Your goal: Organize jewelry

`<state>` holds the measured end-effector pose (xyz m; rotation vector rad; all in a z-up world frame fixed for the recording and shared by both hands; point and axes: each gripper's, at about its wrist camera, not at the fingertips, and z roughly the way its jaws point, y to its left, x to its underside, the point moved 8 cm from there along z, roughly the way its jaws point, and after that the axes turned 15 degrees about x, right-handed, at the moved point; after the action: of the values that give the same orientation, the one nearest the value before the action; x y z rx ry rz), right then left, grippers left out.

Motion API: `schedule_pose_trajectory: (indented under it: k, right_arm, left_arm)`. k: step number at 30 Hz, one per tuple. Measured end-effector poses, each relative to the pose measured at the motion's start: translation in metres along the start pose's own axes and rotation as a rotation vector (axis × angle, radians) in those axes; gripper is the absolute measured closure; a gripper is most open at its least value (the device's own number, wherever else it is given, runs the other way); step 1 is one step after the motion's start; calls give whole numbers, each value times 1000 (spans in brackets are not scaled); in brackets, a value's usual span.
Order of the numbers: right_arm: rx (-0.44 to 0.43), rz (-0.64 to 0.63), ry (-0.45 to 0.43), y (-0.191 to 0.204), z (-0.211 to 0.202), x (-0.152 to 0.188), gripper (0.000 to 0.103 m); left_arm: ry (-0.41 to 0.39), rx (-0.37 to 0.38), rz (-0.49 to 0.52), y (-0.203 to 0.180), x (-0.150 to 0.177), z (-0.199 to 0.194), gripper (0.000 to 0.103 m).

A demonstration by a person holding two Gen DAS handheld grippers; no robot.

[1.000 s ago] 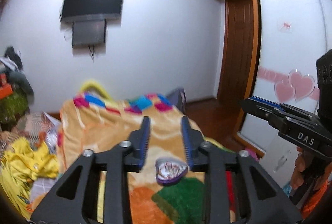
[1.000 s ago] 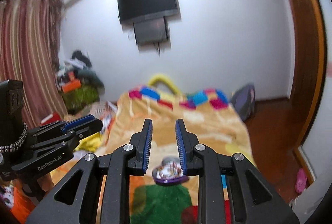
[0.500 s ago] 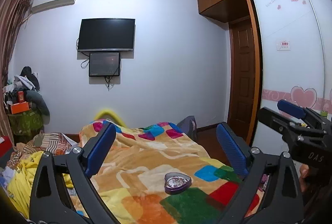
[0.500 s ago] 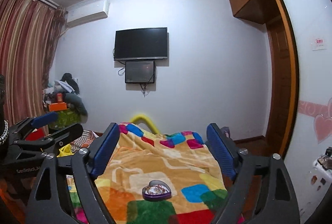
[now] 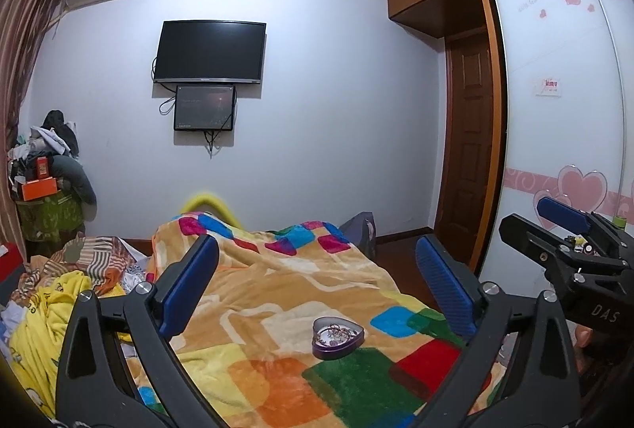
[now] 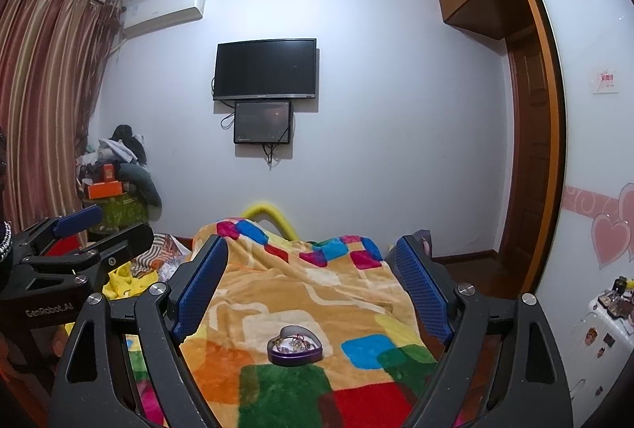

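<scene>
A purple heart-shaped box (image 5: 337, 337) with several pieces of jewelry in it lies open on the colourful blanket (image 5: 277, 293); it also shows in the right wrist view (image 6: 295, 344). My left gripper (image 5: 317, 253) is wide open and empty, held above and short of the box. My right gripper (image 6: 311, 249) is wide open and empty, also above and short of the box. The right gripper shows at the right edge of the left wrist view (image 5: 562, 226), and the left gripper at the left edge of the right wrist view (image 6: 99, 230).
The bed fills the lower middle. Yellow and striped clothes (image 5: 51, 293) lie heaped at its left. A pile of boxes and clothes (image 6: 115, 182) stands in the far left corner. A wardrobe with heart decals (image 5: 562, 150) and a wooden door (image 5: 467, 170) stand on the right. A TV (image 5: 210, 51) hangs on the far wall.
Both grippers have opened from nearly shut to wide open and have pulled up and back from the heart-shaped box, which stays on the blanket.
</scene>
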<state>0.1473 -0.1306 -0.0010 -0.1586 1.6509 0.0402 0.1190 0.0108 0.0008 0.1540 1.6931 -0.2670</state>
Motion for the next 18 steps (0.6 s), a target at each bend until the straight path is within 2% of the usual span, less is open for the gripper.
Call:
schedule_pose_trajectory:
  k: [18]
  right_arm:
    - [-20, 29, 45, -9, -3, 9, 19]
  left_arm:
    - [19, -10, -10, 1, 5, 6, 1]
